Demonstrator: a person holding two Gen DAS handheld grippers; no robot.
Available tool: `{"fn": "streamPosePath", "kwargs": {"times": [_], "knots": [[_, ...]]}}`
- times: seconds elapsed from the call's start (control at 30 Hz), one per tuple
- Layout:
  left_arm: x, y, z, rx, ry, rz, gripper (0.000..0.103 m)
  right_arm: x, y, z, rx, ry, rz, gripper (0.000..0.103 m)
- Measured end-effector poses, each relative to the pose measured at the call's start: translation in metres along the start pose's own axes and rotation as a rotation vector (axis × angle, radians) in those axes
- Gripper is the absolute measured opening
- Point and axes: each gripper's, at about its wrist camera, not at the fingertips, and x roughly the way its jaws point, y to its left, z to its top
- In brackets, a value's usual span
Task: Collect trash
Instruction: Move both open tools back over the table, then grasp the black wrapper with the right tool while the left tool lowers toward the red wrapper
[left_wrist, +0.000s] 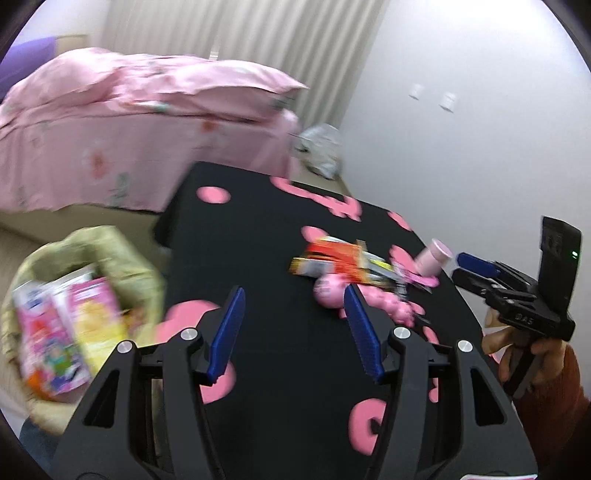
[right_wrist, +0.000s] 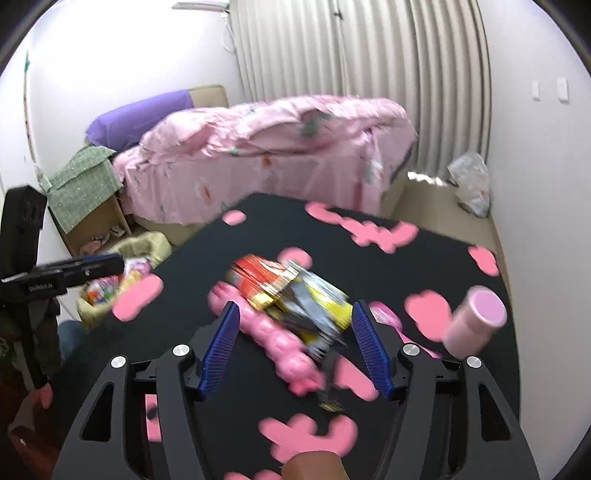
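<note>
You are between pickups. The left gripper (left_wrist: 295, 325) has its fingers (left_wrist: 227, 332) spread with nothing between them, over bare table (left_wrist: 280, 369) at the near left. The right gripper (right_wrist: 291, 343) has its fingers (right_wrist: 369, 347) spread wide too, with nothing gripped; they frame the near end of the wrapper pile (right_wrist: 291, 295) without pressing on it.

The trash still to collect is that pile of orange, yellow and silver wrappers (left_wrist: 340, 264), mid-table and toward the right. It lies against a pink knobbly toy (right_wrist: 273, 339). A pink cylindrical bottle (right_wrist: 476, 321) lies tilted at the far right edge. The bag (left_wrist: 92, 266) with cartons already in it hangs off the table's left edge.

Your next move, I'd judge, is to lower the right fingers around the wrappers alone and keep clear of the toy beneath them.

Motion blur smears the wrappers, so you cannot count them or read any print. Whether the toy and bottle count as trash is unclear. The bag's bottom is cut off from view.
</note>
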Motion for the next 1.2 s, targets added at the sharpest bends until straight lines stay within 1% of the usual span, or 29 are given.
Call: {"fn": "streamPosePath", "kwargs": {"times": [0.07,0.17,0.2,0.23,0.27,0.33,0.37,0.4,0.47,0.53,0.57,0.6,0.63,0.67,0.7,0.73,0.77,0.8,0.87,0.9,0.97,1.03,1.07,1.1,1.13,1.17,1.2], "knots": [[0.015,-0.013,0.006,0.048,0.011,-0.032,0.053,0.001,-0.013,-0.009,0.008,0.025,-0.028,0.059],[0.048,-0.036,0.023,0.133,0.036,-0.083,0.054,0.001,-0.026,-0.020,0.013,0.030,-0.067,0.060],[0.062,-0.043,0.030,0.161,0.053,-0.102,0.058,0.000,-0.028,-0.024,0.016,0.031,-0.071,0.059],[0.080,-0.048,0.038,0.190,0.076,-0.103,0.059,0.000,-0.030,-0.028,0.018,0.029,-0.072,0.059],[0.094,-0.052,0.043,0.209,0.096,-0.086,0.059,-0.001,-0.032,-0.031,0.017,0.027,-0.072,0.060],[0.130,-0.053,0.051,0.235,0.156,-0.009,0.059,-0.003,-0.031,-0.035,0.011,0.023,-0.075,0.059],[0.146,-0.048,0.053,0.227,0.192,0.025,0.059,-0.003,-0.033,-0.037,0.006,0.021,-0.081,0.059],[0.155,-0.044,0.054,0.212,0.214,0.034,0.059,-0.003,-0.034,-0.039,0.004,0.020,-0.084,0.059],[0.169,-0.027,0.052,0.128,0.286,0.026,0.059,-0.003,-0.041,-0.041,0.011,0.023,-0.079,0.059],[0.167,-0.015,0.048,0.047,0.314,-0.006,0.059,0.001,-0.049,-0.042,0.032,0.033,-0.058,0.060],[0.164,-0.012,0.047,0.021,0.314,-0.023,0.057,0.005,-0.052,-0.042,0.042,0.040,-0.043,0.060],[0.157,-0.010,0.044,0.008,0.310,-0.039,0.049,0.009,-0.054,-0.042,0.053,0.050,-0.023,0.060],[0.151,-0.009,0.041,0.010,0.308,-0.043,0.045,0.015,-0.054,-0.042,0.059,0.057,-0.001,0.060],[0.146,-0.008,0.038,0.018,0.306,-0.033,0.040,0.019,-0.053,-0.042,0.059,0.061,0.009,0.060],[0.139,-0.006,0.031,0.034,0.302,-0.002,0.037,0.024,-0.050,-0.041,0.053,0.063,0.017,0.060],[0.133,-0.006,0.028,0.036,0.300,0.007,0.037,0.031,-0.045,-0.039,0.041,0.068,0.025,0.060],[0.128,-0.003,0.024,0.028,0.298,0.016,0.033,0.035,-0.042,-0.038,0.033,0.073,0.028,0.060],[0.122,0.002,0.019,0.014,0.305,0.053,0.029,0.041,-0.038,-0.036,0.026,0.078,0.031,0.060],[0.112,0.007,0.013,0.005,0.293,0.091,0.026,0.052,-0.034,-0.030,0.026,0.088,0.048,0.060],[0.104,0.011,0.009,-0.008,0.281,0.107,0.026,0.058,-0.033,-0.027,0.032,0.097,0.058,0.060],[0.093,0.015,0.007,-0.023,0.260,0.102,0.026,0.069,-0.033,-0.022,0.050,0.117,0.058,0.060],[0.084,0.017,0.009,-0.019,0.220,0.057,0.033,0.080,-0.034,-0.017,0.062,0.134,0.047,0.060],[0.083,0.017,0.011,-0.010,0.209,0.041,0.043,0.086,-0.035,-0.016,0.071,0.143,0.041,0.057],[0.082,0.014,0.015,0.012,0.190,0.010,0.046,0.091,-0.036,-0.015,0.079,0.152,0.039,0.048],[0.082,0.011,0.019,0.033,0.175,-0.010,0.051,0.095,-0.037,-0.016,0.087,0.164,0.047,0.045],[0.083,0.005,0.024,0.080,0.154,-0.037,0.053,0.095,-0.037,-0.017,0.091,0.161,0.051,0.042],[0.085,0.000,0.028,0.128,0.142,-0.055,0.054,0.093,-0.036,-0.018,0.090,0.156,0.053,0.028]]}}
